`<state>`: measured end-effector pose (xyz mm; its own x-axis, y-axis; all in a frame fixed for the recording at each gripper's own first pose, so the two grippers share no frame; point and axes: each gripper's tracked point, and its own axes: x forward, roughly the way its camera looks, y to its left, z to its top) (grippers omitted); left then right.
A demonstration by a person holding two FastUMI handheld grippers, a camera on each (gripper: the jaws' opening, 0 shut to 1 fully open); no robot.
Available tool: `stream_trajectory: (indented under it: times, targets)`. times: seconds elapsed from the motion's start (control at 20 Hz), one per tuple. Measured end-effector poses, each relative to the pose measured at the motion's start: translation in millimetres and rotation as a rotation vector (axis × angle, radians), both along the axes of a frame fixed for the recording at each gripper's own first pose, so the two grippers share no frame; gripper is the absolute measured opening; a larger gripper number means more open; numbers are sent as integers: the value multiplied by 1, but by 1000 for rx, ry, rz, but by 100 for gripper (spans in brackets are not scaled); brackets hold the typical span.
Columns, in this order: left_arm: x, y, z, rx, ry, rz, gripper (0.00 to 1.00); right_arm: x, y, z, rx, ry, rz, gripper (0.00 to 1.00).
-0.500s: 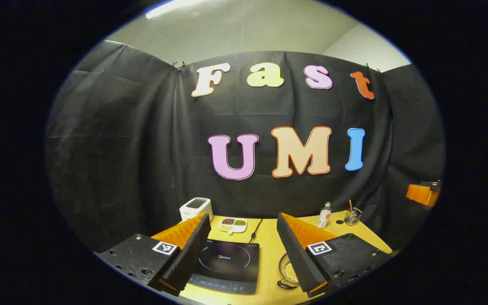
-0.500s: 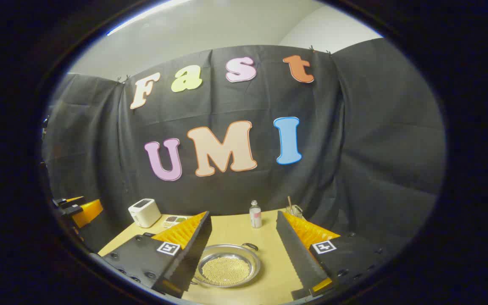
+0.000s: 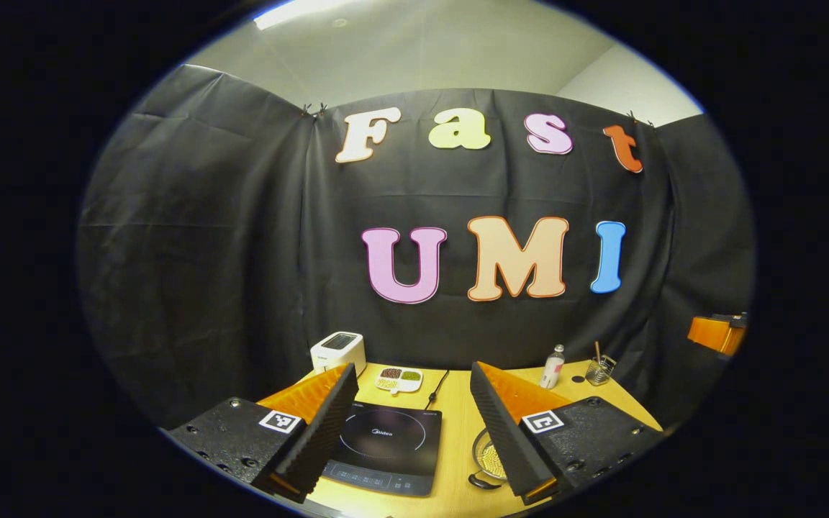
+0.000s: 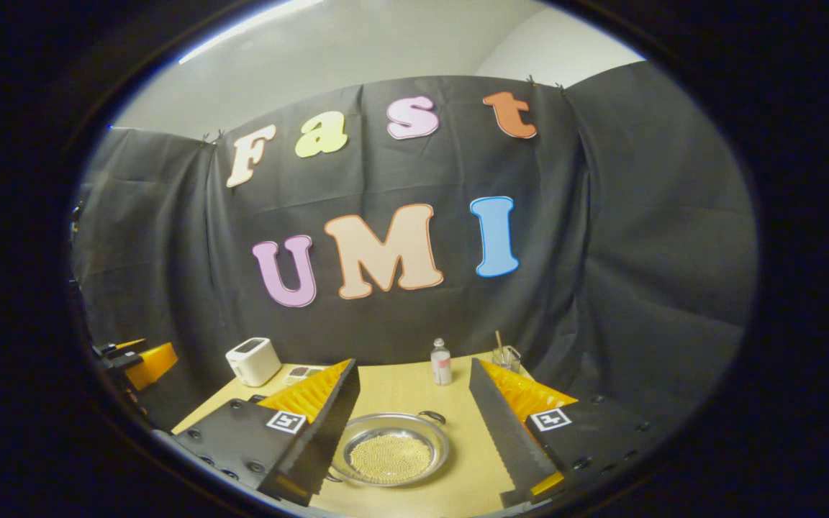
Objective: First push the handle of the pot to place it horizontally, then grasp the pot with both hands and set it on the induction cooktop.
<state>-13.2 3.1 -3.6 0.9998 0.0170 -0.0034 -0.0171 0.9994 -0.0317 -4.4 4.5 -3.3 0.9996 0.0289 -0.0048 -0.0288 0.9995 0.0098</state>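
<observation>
Left gripper view looks along the left tongs [image 3: 409, 424], whose two fingers stand wide apart with nothing between them, hanging above the wooden worktop [image 3: 458, 424]. Between those fingers lies the black induction cooktop [image 3: 386, 447], flat on the worktop with its control strip at the near edge. Just to the right of it, partly hidden by the right finger [image 3: 504, 432], sits the pot [image 3: 488, 455], a shallow steel pan with small yellowish beads inside and a dark handle [image 3: 483, 482] at its near side. Farther back stand a white toaster [image 3: 337, 350], a small divided dish of beans [image 3: 398, 378], a cord [image 3: 435, 388], a little bottle [image 3: 552, 365] and a glass with a stick in it [image 3: 599, 368]. At the far right edge an orange part of the other tool [image 3: 715, 333] shows.

From the right gripper view, the right tongs [image 4: 414, 424] are likewise released, fingers spread and gripping nothing. The pot [image 4: 391, 457] rests on the worktop [image 4: 400, 392] between them, apart from both fingers, with one dark handle [image 4: 431, 416] at its far rim. Behind it are the bottle [image 4: 441, 362], the glass [image 4: 506, 357] and the toaster [image 4: 253, 360].
</observation>
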Motion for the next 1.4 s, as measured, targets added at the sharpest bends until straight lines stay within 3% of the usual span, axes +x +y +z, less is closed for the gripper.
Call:
stream_trajectory:
  times: [0.05,0.1,0.15,0.3,0.35,0.4,0.5,0.55,0.85,0.9,1.0,1.1,1.15,1.2,1.35,1.4]
  targets:
    - [-1,-1,1,-3,-1,-2,96,-2,0,-1,-1,0,2,96]
    - [-2,-1,0,-4,-1,1,92,-2,0,0,-4,-1,3,96]
    - [-2,-1,-1,-3,0,2,96,-3,0,-1,-9,0,3,96]
    - [-4,-1,-2,-4,2,2,92,-4,0,-2,-15,3,3,92]
    - [-4,-1,-2,-8,2,1,92,-5,0,-4,-11,6,4,96]
    - [-5,0,-4,-11,6,1,95,-5,1,-4,-7,10,5,92]
    - [-6,1,-7,-16,13,2,92,-4,1,-7,1,18,4,93]
    - [-7,2,-8,-17,15,3,96,-5,2,-11,3,25,4,93]
    - [-10,14,-8,-2,20,14,96,-7,9,-24,-19,55,-1,90]
    - [-10,15,-9,0,20,14,92,-6,10,-24,-26,54,0,77]
    - [-9,18,-10,1,23,12,96,-5,17,-26,-32,57,3,51]
    - [-8,19,-13,0,30,8,92,-6,17,-26,-32,53,-7,32]
    - [-9,21,-13,3,34,8,92,-6,19,-26,-29,49,-10,27]
    - [-9,23,-15,6,35,9,96,-6,19,-25,-25,47,-14,16]
    - [-9,26,-15,8,38,4,92,-5,21,-33,-44,60,-24,9]
    - [-9,29,-16,7,40,3,92,-5,22,-36,-49,68,-25,0]
